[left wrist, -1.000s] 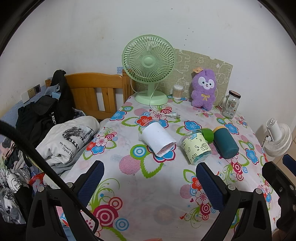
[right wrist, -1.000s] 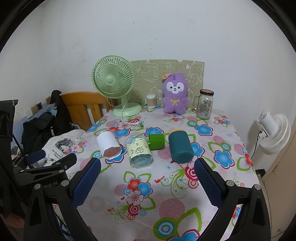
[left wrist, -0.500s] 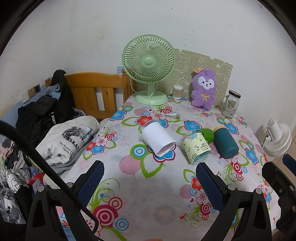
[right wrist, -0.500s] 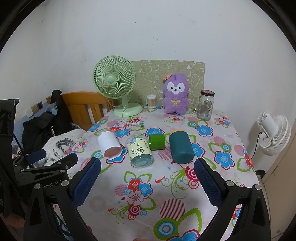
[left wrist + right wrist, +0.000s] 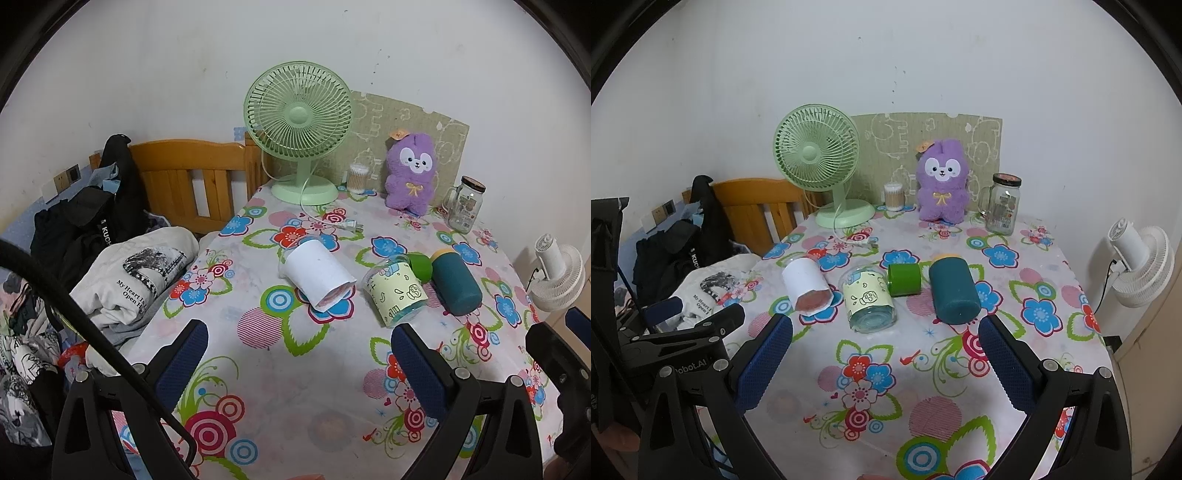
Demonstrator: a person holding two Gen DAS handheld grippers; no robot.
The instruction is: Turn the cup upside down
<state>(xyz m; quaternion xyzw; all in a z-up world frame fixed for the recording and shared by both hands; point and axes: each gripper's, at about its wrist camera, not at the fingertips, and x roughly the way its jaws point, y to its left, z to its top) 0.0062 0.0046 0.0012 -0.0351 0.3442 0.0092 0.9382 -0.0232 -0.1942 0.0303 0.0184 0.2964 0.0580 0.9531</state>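
Observation:
Several cups lie on their sides on the floral tablecloth (image 5: 871, 384): a white cup (image 5: 807, 286) (image 5: 319, 277), a clear glass with a yellow label (image 5: 868, 299) (image 5: 397, 291), a small green cup (image 5: 904, 279) (image 5: 421, 266) and a dark teal cup (image 5: 953, 291) (image 5: 456, 284). My left gripper (image 5: 299, 362) is open and empty, near the table's front, short of the white cup. My right gripper (image 5: 886, 363) is open and empty, short of the labelled glass. The left gripper's body (image 5: 683, 343) shows at the left of the right wrist view.
At the table's back stand a green desk fan (image 5: 820, 162), its cord and plug (image 5: 343, 223), a cotton swab jar (image 5: 894, 195), a purple plush (image 5: 942, 181) and a glass mug jar (image 5: 1003, 205). Clothes (image 5: 133, 273) and a wooden headboard (image 5: 192, 181) lie left. A white fan (image 5: 1137, 266) stands right.
The right wrist view has shifted very slightly; the objects and the left gripper have not moved.

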